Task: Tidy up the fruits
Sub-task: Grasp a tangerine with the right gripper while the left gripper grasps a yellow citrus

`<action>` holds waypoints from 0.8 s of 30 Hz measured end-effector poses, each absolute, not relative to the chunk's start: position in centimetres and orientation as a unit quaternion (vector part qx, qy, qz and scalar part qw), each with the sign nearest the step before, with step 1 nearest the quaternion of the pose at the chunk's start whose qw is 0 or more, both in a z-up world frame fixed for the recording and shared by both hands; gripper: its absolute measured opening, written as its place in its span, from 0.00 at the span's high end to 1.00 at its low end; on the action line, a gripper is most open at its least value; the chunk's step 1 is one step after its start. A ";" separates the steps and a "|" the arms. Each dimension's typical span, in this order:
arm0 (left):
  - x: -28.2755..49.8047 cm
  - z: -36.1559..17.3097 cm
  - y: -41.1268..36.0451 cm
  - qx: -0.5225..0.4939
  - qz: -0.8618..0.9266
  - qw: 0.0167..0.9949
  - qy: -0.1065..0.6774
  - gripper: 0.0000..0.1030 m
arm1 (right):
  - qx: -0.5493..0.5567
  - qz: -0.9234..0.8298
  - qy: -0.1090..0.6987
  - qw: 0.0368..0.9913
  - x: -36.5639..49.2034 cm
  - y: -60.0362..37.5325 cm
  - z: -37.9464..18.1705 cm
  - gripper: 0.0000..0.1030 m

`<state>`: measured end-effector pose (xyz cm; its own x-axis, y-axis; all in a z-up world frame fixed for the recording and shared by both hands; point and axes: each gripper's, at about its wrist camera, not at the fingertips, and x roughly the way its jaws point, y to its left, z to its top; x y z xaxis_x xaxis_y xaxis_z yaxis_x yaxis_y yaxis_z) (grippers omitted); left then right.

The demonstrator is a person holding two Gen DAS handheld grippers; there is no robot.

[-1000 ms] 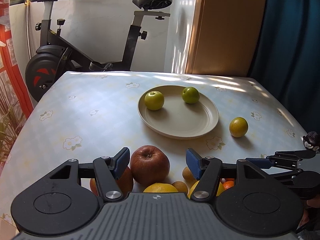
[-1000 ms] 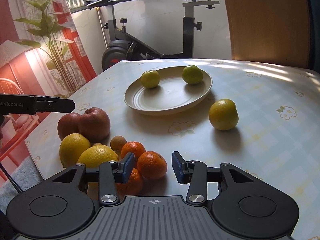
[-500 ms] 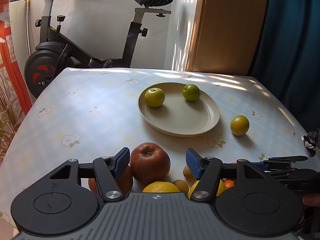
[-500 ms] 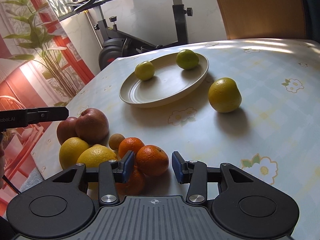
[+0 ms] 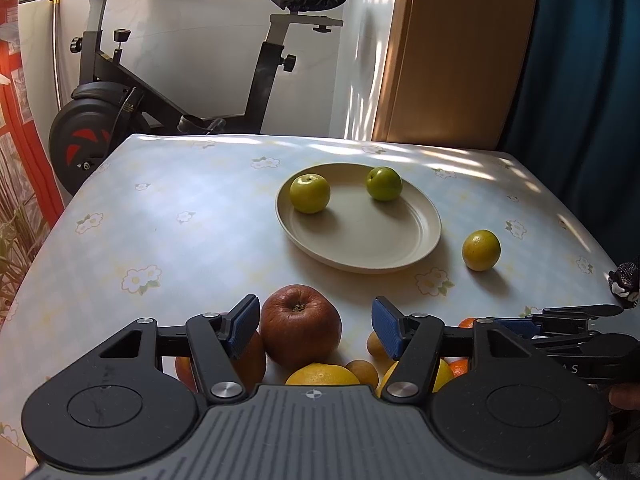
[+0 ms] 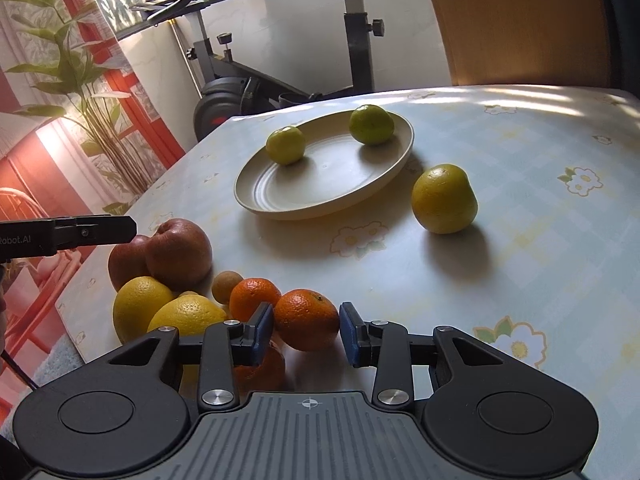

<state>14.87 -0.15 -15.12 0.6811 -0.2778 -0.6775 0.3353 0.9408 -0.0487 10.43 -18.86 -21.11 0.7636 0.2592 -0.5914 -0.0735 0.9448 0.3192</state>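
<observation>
1. My right gripper (image 6: 306, 330) has just been closing; its jaws now clamp an orange (image 6: 307, 319) on the table (image 6: 520, 264).
2. My left gripper (image 5: 314, 330) gapes half-open, an apple (image 5: 301, 328) between its fingers, untouched.

an exercise bike (image 5: 132, 92) stands behind the table (image 5: 192, 200), against a white wall. a leafy potted plant (image 6: 92, 92) stands by red-framed panels, perhaps a window. a wooden panel (image 5: 460, 52) and dark teal curtain (image 5: 580, 80) stand at the right.
</observation>
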 end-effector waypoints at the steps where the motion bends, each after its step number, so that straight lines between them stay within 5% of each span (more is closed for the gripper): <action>1: 14.9 -15.2 -0.2 0.040 -0.167 0.916 0.363 0.38 | 0.129 0.084 0.330 0.931 10.4 -18.9 -20.9 0.68; 24: 20.3 -10.0 -8.9 0.047 -0.230 0.933 0.272 0.43 | -0.003 -0.033 0.260 0.965 12.4 -28.4 -14.4 0.68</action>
